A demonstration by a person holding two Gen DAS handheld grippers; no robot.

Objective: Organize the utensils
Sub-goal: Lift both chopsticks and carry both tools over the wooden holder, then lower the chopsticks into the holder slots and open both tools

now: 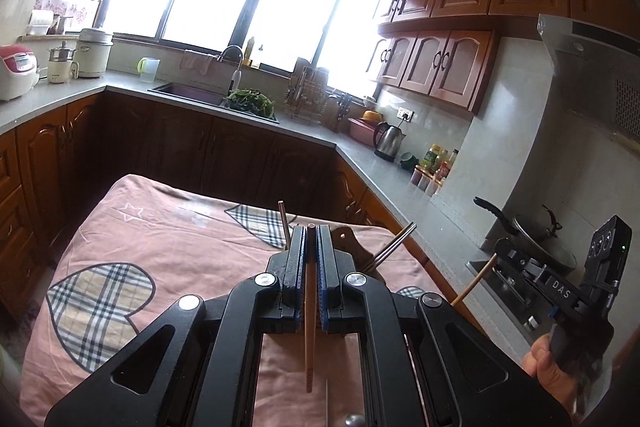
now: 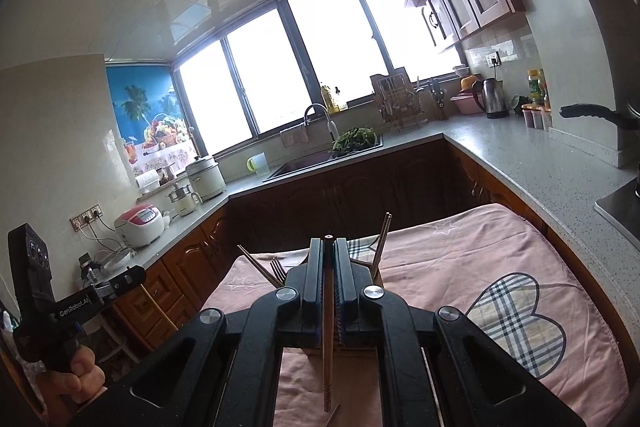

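Note:
My left gripper (image 1: 311, 227) is shut on a wooden chopstick (image 1: 309, 331) that runs between its jaws, above the pink cloth-covered table (image 1: 160, 251). My right gripper (image 2: 328, 239) is shut on a darker chopstick (image 2: 328, 347), also above the table. Beyond the left gripper, more chopsticks (image 1: 394, 243) and one single stick (image 1: 283, 223) stand up out of a holder that the jaws mostly hide. In the right wrist view, chopsticks (image 2: 382, 243), a fork (image 2: 278, 269) and another stick (image 2: 256, 265) stick up behind the jaws. The right gripper also shows at the right edge of the left wrist view (image 1: 520, 267), with a chopstick (image 1: 474, 281).
The cloth (image 2: 480, 259) has plaid heart patches (image 1: 100, 311). A grey counter (image 2: 540, 167) wraps round the room with a sink (image 1: 188, 93), kettle (image 1: 388, 141), rice cooker (image 1: 14, 71), dish rack (image 1: 306, 95) and a pan on the stove (image 1: 536, 231).

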